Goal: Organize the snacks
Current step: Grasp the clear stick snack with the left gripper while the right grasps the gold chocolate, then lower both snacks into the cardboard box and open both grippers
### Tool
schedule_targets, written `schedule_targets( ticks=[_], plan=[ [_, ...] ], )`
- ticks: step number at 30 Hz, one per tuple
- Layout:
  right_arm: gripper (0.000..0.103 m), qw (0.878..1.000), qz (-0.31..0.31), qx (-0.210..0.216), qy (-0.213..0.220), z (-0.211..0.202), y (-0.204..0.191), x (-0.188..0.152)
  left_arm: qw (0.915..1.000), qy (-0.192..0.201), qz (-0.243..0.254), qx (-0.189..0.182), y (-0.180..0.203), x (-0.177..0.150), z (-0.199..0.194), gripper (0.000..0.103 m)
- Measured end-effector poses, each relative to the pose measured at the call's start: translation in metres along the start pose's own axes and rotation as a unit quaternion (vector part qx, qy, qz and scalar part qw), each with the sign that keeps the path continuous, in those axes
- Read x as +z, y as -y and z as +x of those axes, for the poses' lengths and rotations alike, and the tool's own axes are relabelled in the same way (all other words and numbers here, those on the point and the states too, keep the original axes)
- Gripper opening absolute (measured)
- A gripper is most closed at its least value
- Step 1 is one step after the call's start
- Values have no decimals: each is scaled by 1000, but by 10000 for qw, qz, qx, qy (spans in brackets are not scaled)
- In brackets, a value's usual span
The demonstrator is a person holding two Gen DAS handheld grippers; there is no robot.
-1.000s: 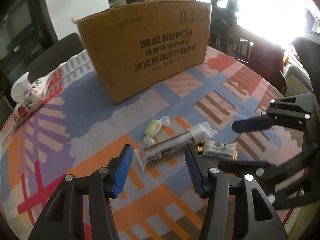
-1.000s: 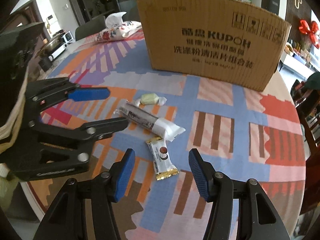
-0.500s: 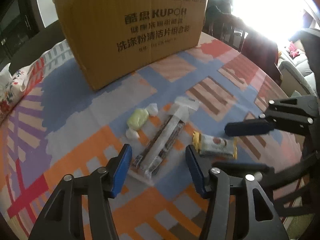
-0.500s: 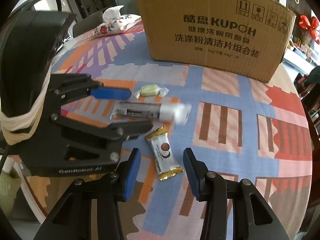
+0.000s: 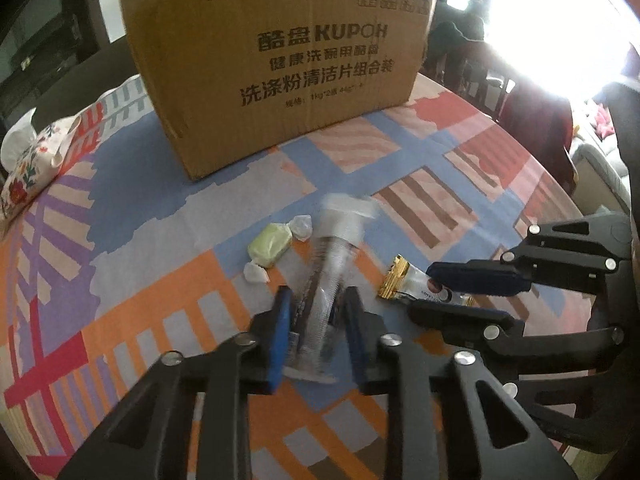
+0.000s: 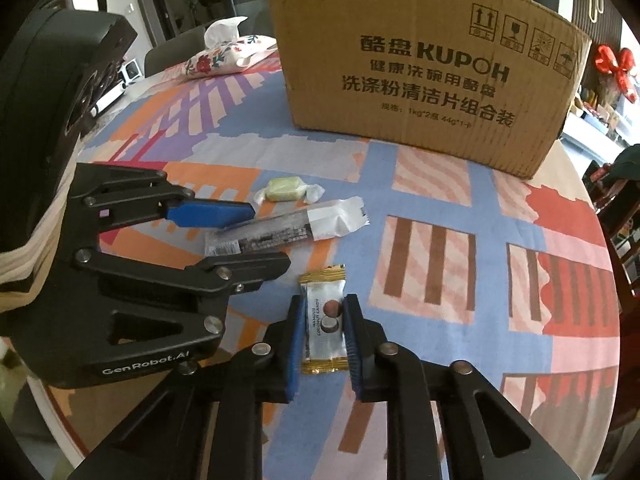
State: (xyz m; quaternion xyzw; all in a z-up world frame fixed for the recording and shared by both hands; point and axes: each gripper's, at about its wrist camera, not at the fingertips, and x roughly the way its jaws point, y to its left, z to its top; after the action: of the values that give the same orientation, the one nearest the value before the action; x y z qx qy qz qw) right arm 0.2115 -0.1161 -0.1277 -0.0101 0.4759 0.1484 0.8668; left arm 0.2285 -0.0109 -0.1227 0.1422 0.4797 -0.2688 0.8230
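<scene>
Two hand-held grippers working side by side on a round table covered with a patterned cloth [image 6: 460, 216], in front of a large cardboard box [image 6: 420, 80] that serves as the landmark here. The left gripper [image 5: 318, 312] has its jaws closing around the near end of a long snack bar [image 5: 332, 264], whose blurred white end points toward the box; the blue pads appear to press on the wrapper, taken across its narrow width so the thin film can be pinched. The right gripper [image 6: 322, 332] stands on the side of the bar away from the box, with its jaws drawn in against the long edges of a small gold-and-white candy packet [image 6: 324, 320], which lies flat with one gold end toward the box. Both tools lean steeply down at the table, probably so the fingertips can reach flat wrappers from above. A green wrapped candy [image 6: 286, 194] lies loose between the bar and the box, touched by neither tool. The box stands upright at the far side, likely the place where the snacks are to be gathered, though its inside is hidden. A floral tissue pouch [image 6: 224, 58] rests beside the box at the table's edge and plays no part
</scene>
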Motion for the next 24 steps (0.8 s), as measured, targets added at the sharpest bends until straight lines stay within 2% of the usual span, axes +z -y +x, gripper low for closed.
schedule_targets(
  ticks=[9,16,24],
  plan=[
    [20,9995,228,141,143,-15,10,-4,9973,363,-603,188,2,-10,-26,20],
    [20,9982,295,212,471,-44,15,-3,9945,741,-704,236,11,-10,-55,20],
    [20,9942,335,208,1001,-86,21,4,9873,1312,-861,229,20,-1,-98,20]
  ],
)
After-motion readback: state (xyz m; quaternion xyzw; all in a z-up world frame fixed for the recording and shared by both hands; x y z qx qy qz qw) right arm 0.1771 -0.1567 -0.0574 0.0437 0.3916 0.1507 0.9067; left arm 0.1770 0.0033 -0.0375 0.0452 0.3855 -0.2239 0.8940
